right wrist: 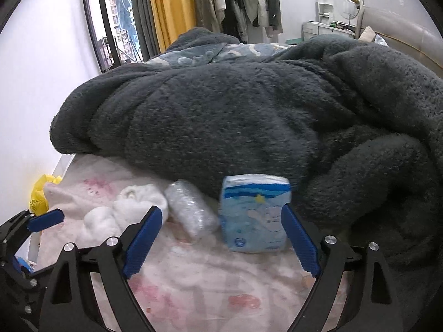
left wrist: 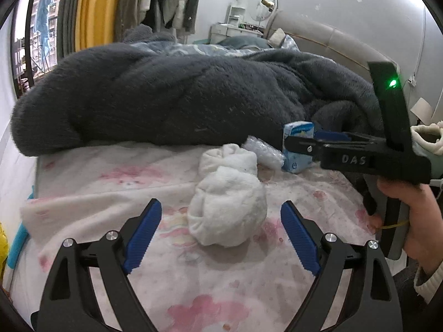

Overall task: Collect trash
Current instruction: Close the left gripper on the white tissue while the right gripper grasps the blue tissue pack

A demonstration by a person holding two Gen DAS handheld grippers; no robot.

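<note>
- My left gripper (left wrist: 221, 232), spread wide, frames white rolled socks (left wrist: 227, 215) at twelve o'clock.
- My right gripper (right wrist: 221, 238), also wide, straddles the blue tissue pack (right wrist: 256, 213), lined up to grab it.

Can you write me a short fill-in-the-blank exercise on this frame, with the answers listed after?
1. The left claw is open, and the thing nearest its fingers is a rolled white ____.
2. The blue tissue pack leans against a dark grey fleece ____.
3. Between the white towel and the tissue pack lies a crumpled clear ____ wrapper.
4. The right claw is ____, gripping nothing.

Missing words: towel; blanket; plastic; open
</note>
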